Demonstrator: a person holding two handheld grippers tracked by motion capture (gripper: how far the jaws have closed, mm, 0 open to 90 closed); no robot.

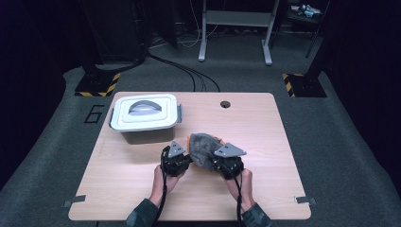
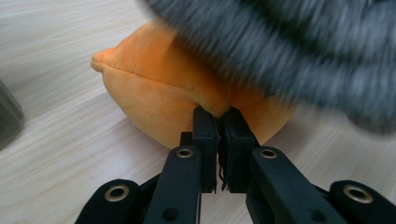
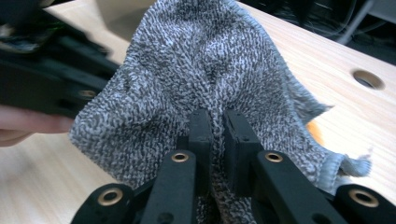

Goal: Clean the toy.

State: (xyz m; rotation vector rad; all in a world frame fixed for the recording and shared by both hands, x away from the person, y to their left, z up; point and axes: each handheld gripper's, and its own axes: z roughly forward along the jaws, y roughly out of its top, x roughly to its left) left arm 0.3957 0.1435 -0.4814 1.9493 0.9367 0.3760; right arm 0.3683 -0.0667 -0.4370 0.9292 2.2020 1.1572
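- The left gripper has its jaws pressed together on a fold of the orange plush toy, right at the seam where the grey cloth drapes over it.
- In the high view that left gripper sits just in front of the lidded grey container, a little to its right, low over the table.
- The right gripper is pinching a bunched ridge of the grey cloth, and the fabric fans out above and to both sides of the jaws.
- From above, the right gripper is farther right of the container, with the grey cloth heaped between the two grippers and touching both.
- The orange plush toy peeks out at the cloth's edge nearest the container, lying on the table close to the container's front right corner.
- The container's lid is on, its handle showing on top.
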